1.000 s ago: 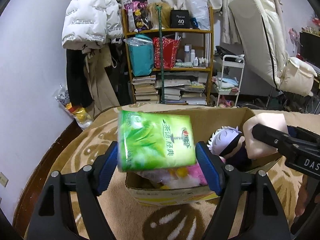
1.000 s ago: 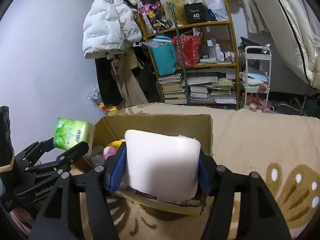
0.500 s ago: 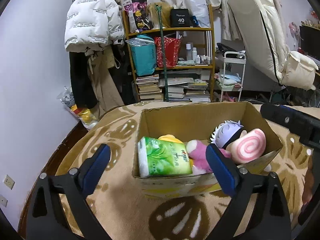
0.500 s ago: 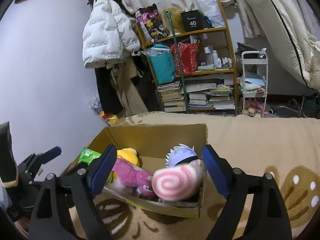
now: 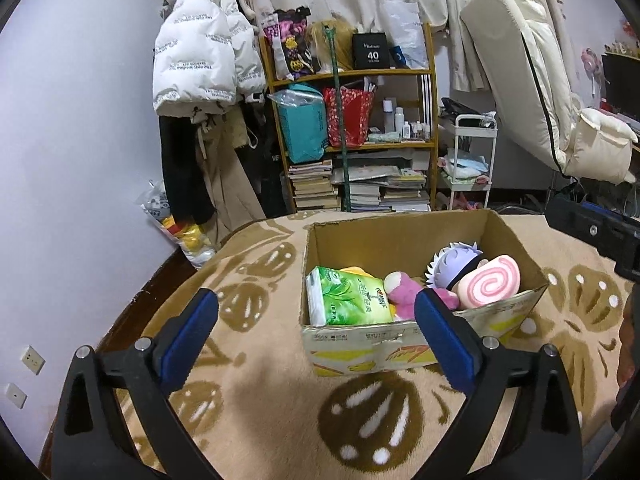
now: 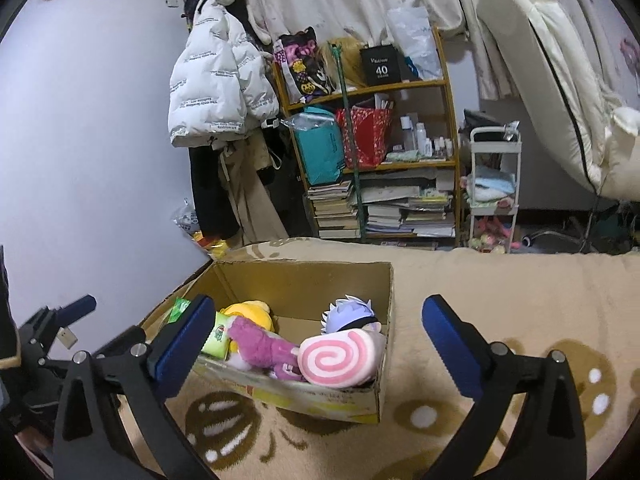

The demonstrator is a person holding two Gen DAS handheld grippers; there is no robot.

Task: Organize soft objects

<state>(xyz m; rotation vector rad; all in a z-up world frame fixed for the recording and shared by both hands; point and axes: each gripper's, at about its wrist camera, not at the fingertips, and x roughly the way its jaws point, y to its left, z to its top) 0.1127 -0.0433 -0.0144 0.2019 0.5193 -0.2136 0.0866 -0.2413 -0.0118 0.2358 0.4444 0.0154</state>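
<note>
The left gripper (image 5: 316,320) is wide apart and holds nothing; its two blue pads (image 5: 190,338) are flat and look rubbery, fixed on black plastic arms, and they touch no object. The right gripper (image 6: 316,340) is also spread wide and empty, with the same blue pads (image 6: 450,346) on black arms. Both hover in front of the cardboard box (image 5: 400,236), which stands on a beige blanket (image 5: 260,380) with a fluffy surface and brown rounded patterns. The box is open at the top, made of plain brown corrugated card, with yellow print and some torn spots on its front wall. Inside it lie the soft objects: a green tissue pack (image 5: 348,300) in shiny plastic wrap at the left end, a yellow plush (image 6: 250,314) behind it, a pink plush (image 6: 260,344) in the middle, a doll with pale lilac spiky hair (image 6: 350,314) toward the right, and a round cushion with a pink and white spiral (image 6: 338,358) leaning against the right front corner. The things touch each other closely. In the right wrist view the tissue pack is partly hidden by the left pad of the gripper.
</note>
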